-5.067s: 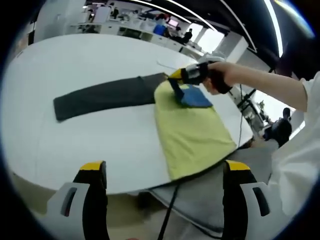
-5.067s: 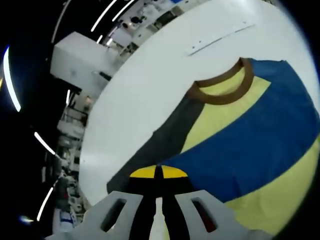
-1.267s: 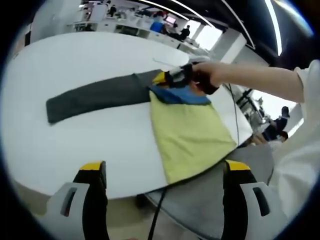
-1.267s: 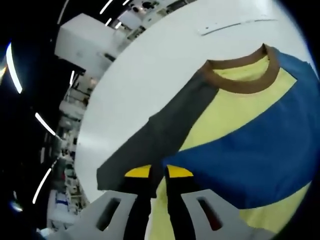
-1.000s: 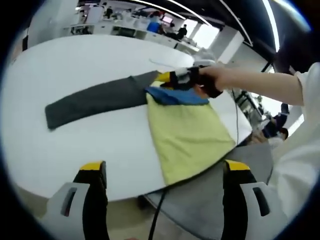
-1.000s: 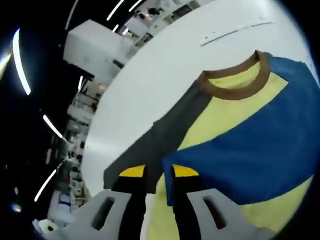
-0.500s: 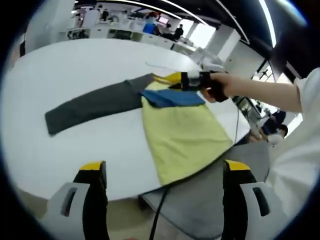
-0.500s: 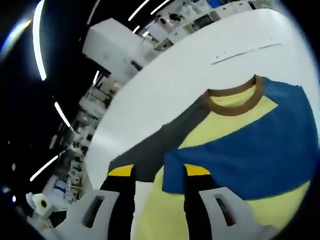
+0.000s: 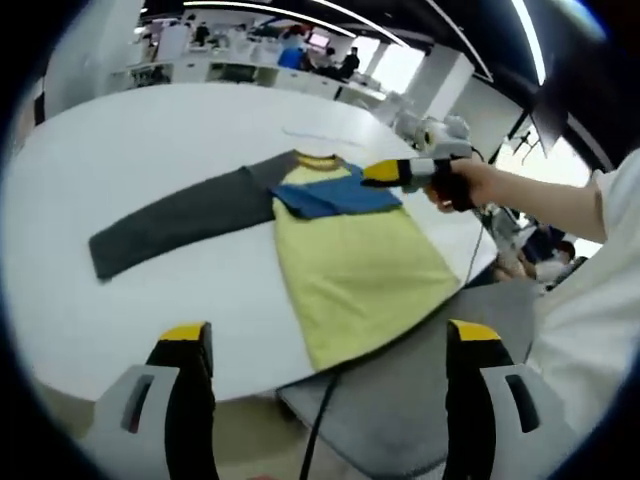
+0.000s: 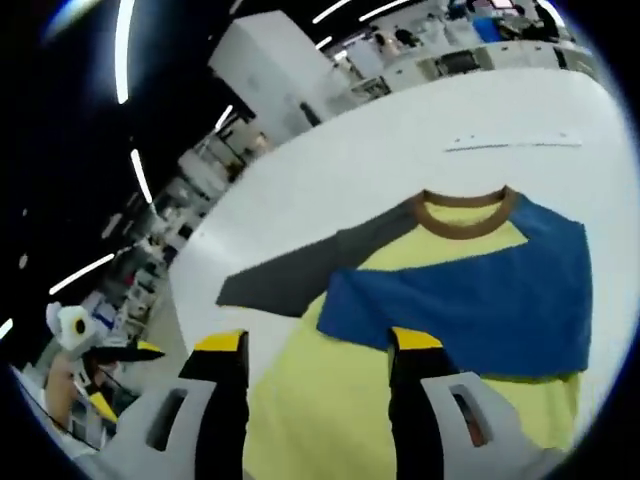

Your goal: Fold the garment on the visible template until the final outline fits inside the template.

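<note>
- My left gripper (image 9: 325,375) hangs open; the grey sleeve (image 9: 170,218) runs long toward ten o'clock.
- My right gripper (image 10: 318,365), open, hovers above the blue sleeve (image 10: 470,305).

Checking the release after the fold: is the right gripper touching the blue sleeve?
Apart. In the right gripper view the right gripper is open, with the blue sleeve lying flat beyond its tips.
</note>
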